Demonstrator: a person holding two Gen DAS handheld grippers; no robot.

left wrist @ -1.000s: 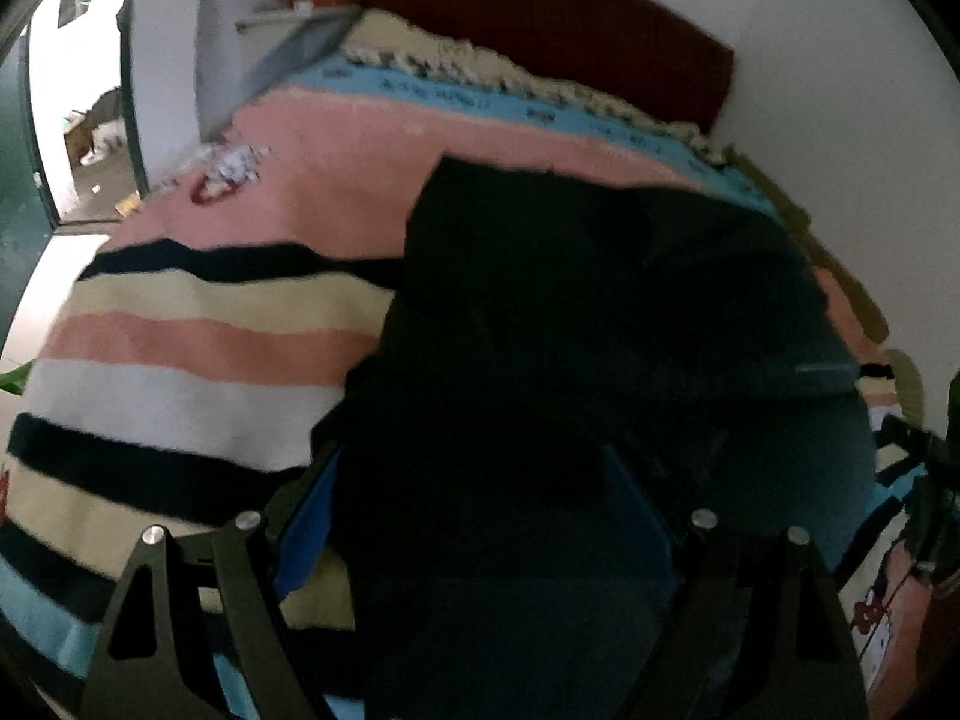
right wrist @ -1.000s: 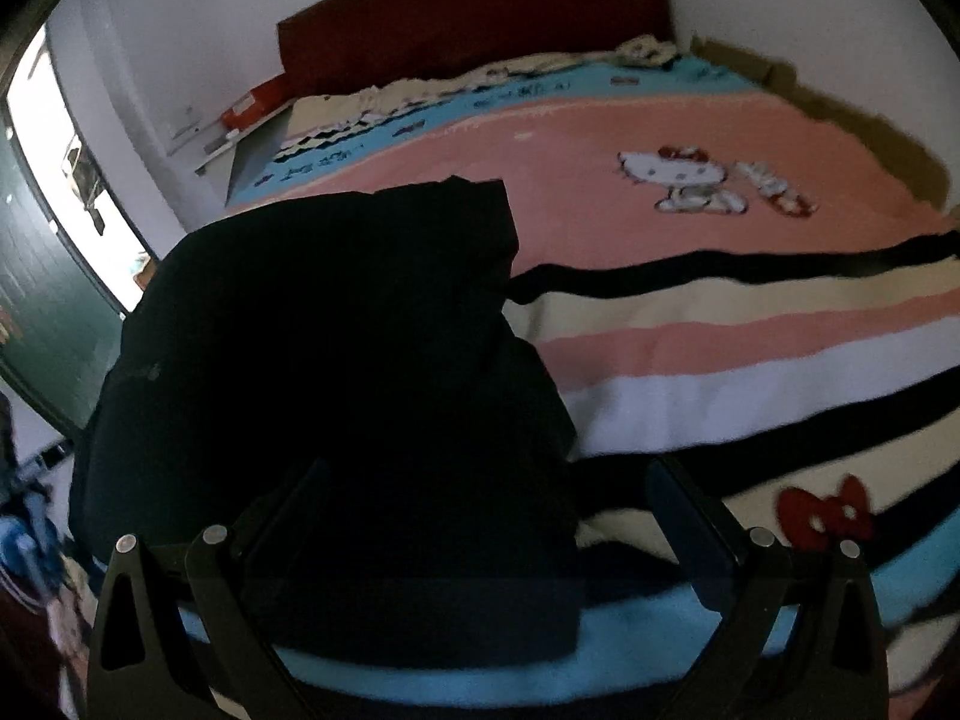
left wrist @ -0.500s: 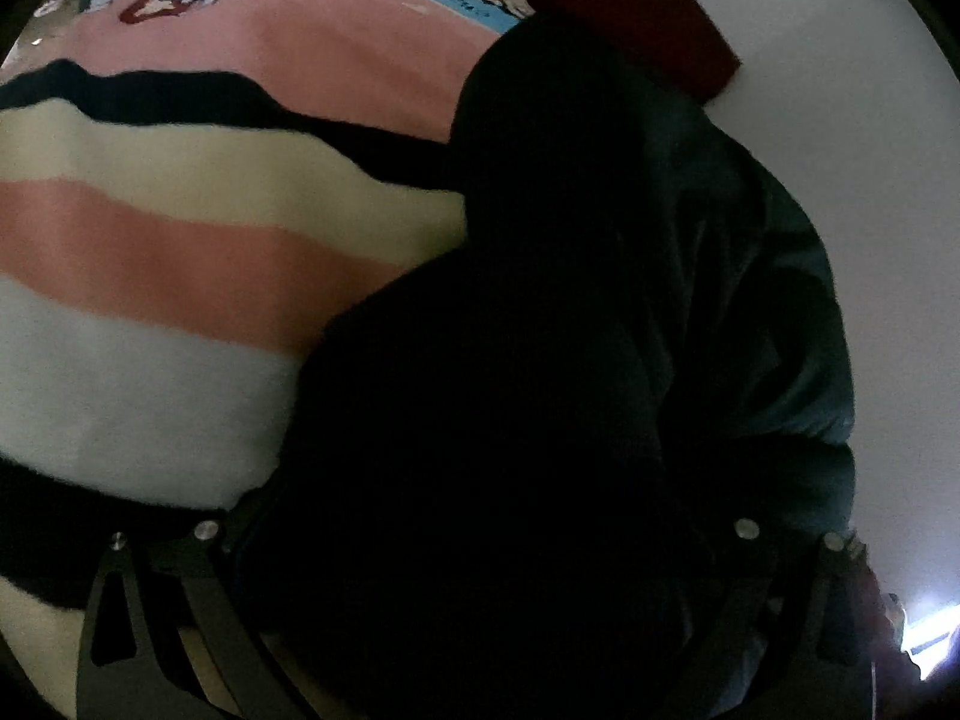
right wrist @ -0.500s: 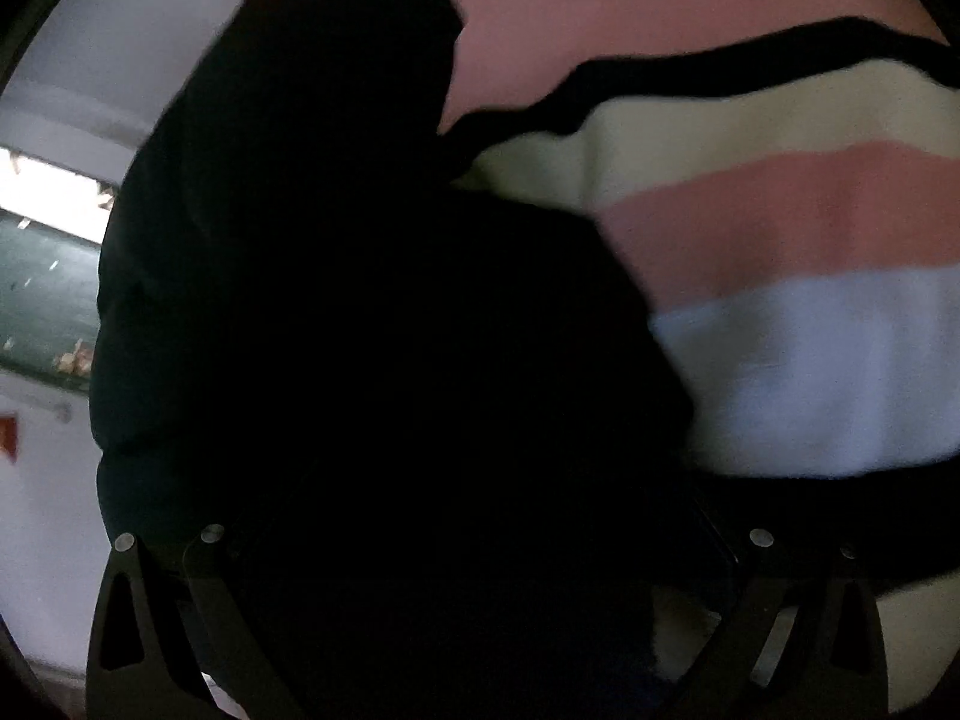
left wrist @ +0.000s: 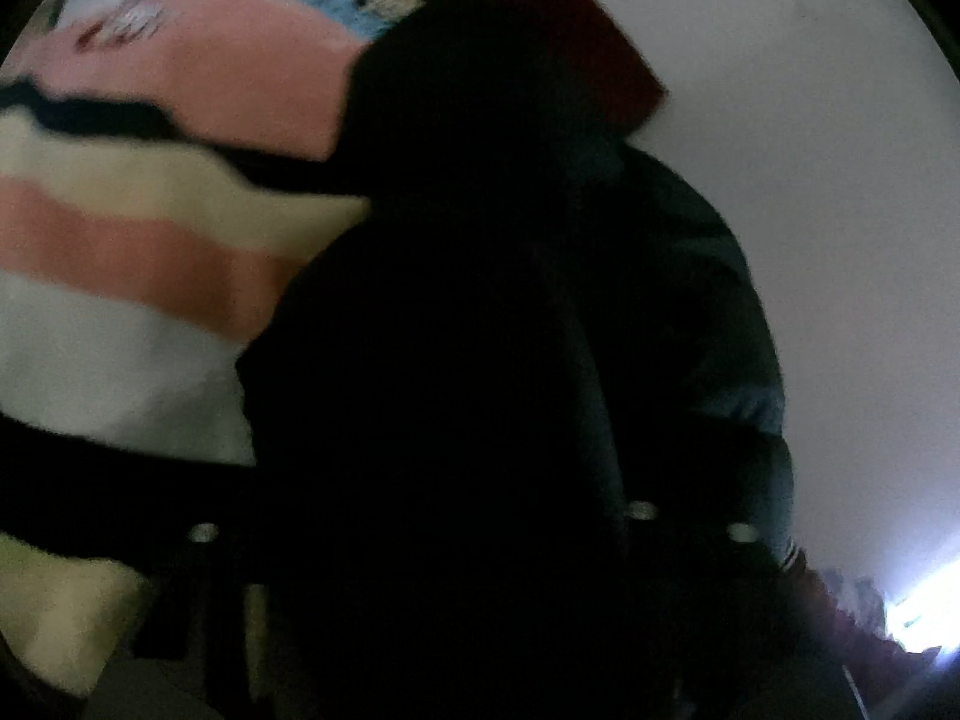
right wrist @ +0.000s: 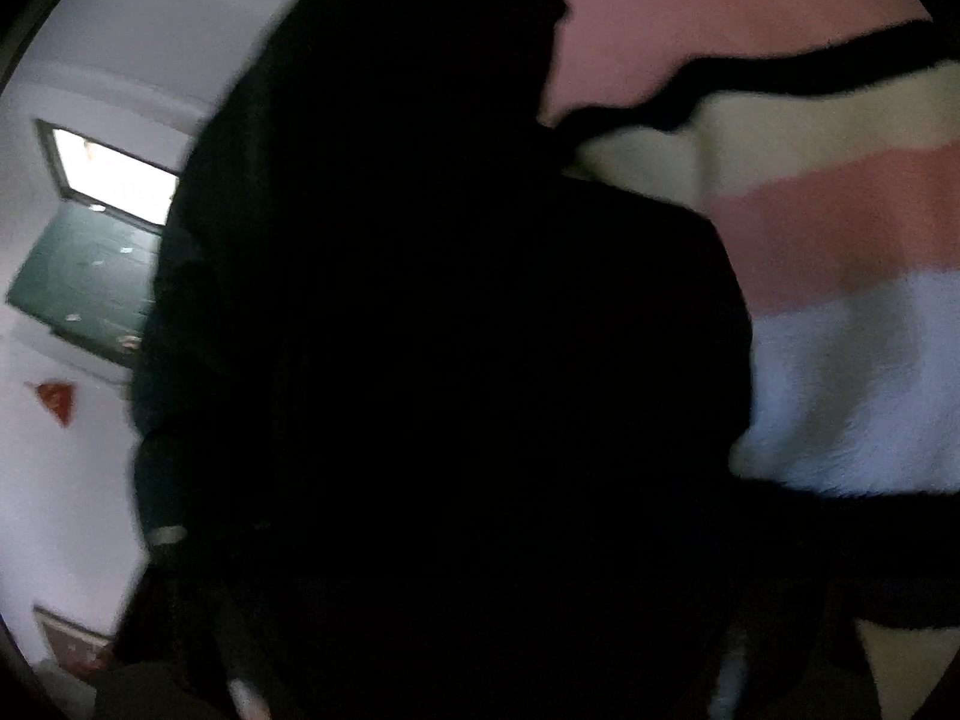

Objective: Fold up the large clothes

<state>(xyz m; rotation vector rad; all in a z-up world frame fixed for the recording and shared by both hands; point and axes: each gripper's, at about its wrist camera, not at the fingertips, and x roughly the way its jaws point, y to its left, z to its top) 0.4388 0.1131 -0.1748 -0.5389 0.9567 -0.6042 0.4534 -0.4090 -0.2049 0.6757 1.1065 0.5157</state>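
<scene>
A large dark garment (left wrist: pixel 480 330) fills most of the left wrist view and hangs lifted over the striped blanket (left wrist: pixel 120 252). It also fills the right wrist view (right wrist: pixel 450 360), raised above the blanket (right wrist: pixel 840 300). My left gripper (left wrist: pixel 420 540) is buried in the dark cloth; only its finger bolts show at the bottom, so I cannot tell whether the jaws are open or shut. My right gripper is hidden under the garment in the right wrist view and I cannot make out its jaws.
A dark red headboard (left wrist: pixel 570 30) stands at the far end of the bed against a white wall (left wrist: pixel 810 150). In the right wrist view a green door (right wrist: pixel 84 276) and a bright window (right wrist: pixel 114 174) show at the left.
The garment has been lifted off the bed and now covers both views. Both grippers have risen and tilted; the finger frames, plain one second ago, are now lost in the cloth.
</scene>
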